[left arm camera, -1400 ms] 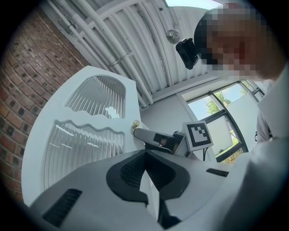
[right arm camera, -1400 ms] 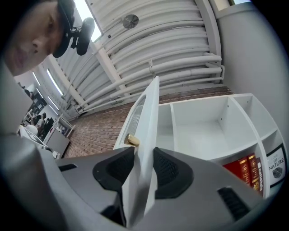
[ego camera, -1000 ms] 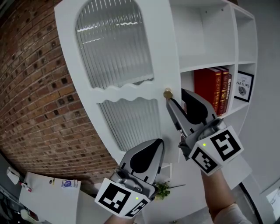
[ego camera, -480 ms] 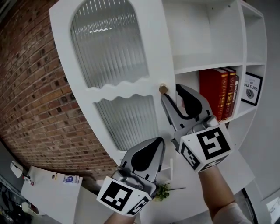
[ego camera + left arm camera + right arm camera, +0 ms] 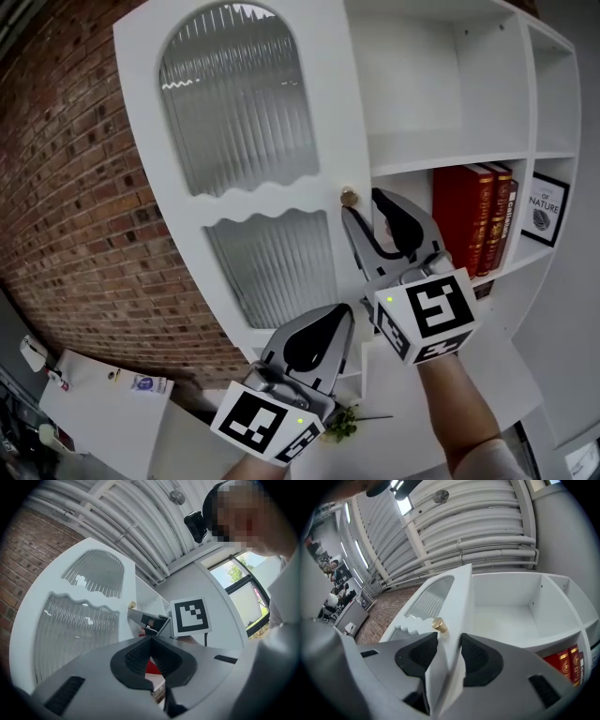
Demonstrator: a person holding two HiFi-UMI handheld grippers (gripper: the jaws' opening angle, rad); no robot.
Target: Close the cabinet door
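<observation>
White door hangs open, left of the cabinet. Likely rigid and light on its hinges, with fragile ribbed glass, so push the free edge by the knob. Right gripper jaws just opened and straddle that edge unclamped. Left gripper is clenched, empty. Knob sits slightly further left than a second ago.

Red brick wall fills the left of the head view. The white cabinet at upper right holds red books and a framed print. White pipes cross the ceiling, and daylight enters a window at right.
</observation>
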